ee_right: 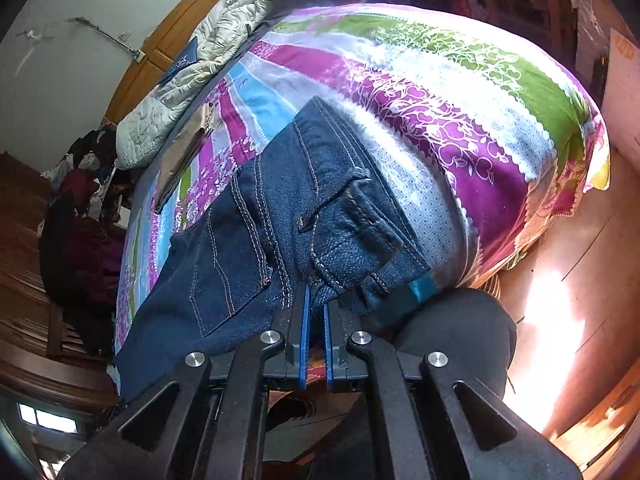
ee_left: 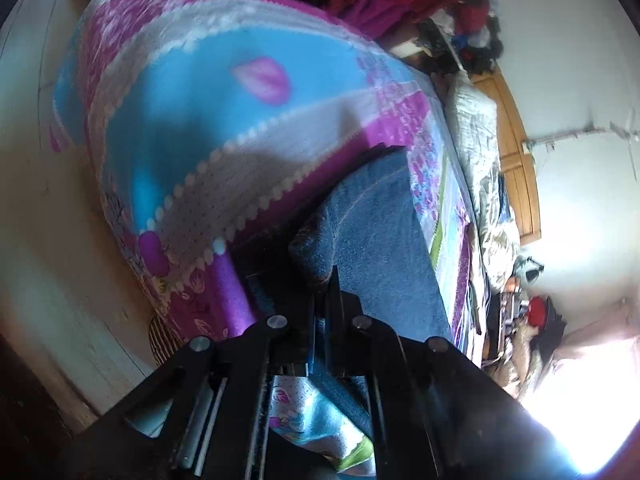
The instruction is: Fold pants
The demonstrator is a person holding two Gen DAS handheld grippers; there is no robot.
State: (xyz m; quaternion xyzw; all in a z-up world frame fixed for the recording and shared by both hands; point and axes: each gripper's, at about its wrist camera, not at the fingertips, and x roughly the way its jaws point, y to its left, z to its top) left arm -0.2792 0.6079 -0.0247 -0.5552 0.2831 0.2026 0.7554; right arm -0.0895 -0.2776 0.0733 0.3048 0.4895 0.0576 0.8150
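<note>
While both grippers sit at the near edge of the bed (ee_right: 500, 92), the jeans (ee_right: 248, 248) lie flat on the patterned bedspread (ee_left: 240, 80), stretching straight away from the jaws. In the right wrist view the right gripper (ee_right: 316, 300) has its 2 blue-padded fingers (ee_right: 305, 320) drawn nearly together on a bunch of denim at the waistband (ee_right: 360, 240), where belt loops and a back pocket (ee_right: 228, 264) show. In the left wrist view the left gripper (ee_left: 324, 288) has its jaws close together, pinched on a dark fold of the same denim at the near end.

By my judgement the long axis runs from the jaws toward the headboard (ee_right: 168, 40), so a fold would carry the held end forward over the far part. Both hands seem equally near; each is already on cloth.

Hard to make out: the left view is blurred, the leg ends are not clearly visible, and I cannot tell how many layers each grip has caught. A dark rounded shape (ee_right: 460, 320) beside the right gripper hides the bed's near corner.
</note>
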